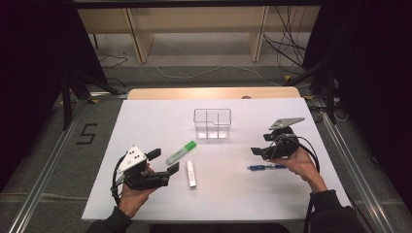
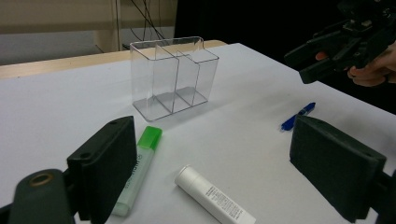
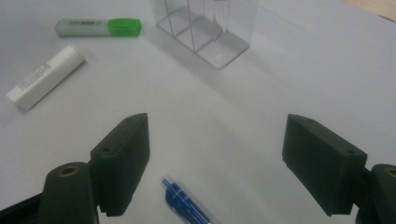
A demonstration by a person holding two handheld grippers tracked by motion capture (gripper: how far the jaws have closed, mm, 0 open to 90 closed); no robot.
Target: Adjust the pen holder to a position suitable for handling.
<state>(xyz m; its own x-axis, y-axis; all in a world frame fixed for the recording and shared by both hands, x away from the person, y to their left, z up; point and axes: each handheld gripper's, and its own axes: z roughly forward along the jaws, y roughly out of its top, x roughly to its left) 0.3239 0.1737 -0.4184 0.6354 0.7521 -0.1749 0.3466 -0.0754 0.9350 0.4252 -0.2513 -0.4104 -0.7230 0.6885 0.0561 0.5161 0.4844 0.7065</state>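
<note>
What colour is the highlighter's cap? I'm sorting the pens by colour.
Bright green, on a pale grey-green body; the highlighter shows best in the right gripper view.

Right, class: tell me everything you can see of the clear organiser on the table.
The clear organiser is a small box of see-through plastic, open at the top, with thin inner walls splitting it into compartments, all empty. It stands upright on the white table, towards the far side and about midway across. Nothing touches it: the green highlighter, the white tube and the blue pen lie apart from it, nearer the person.
</note>
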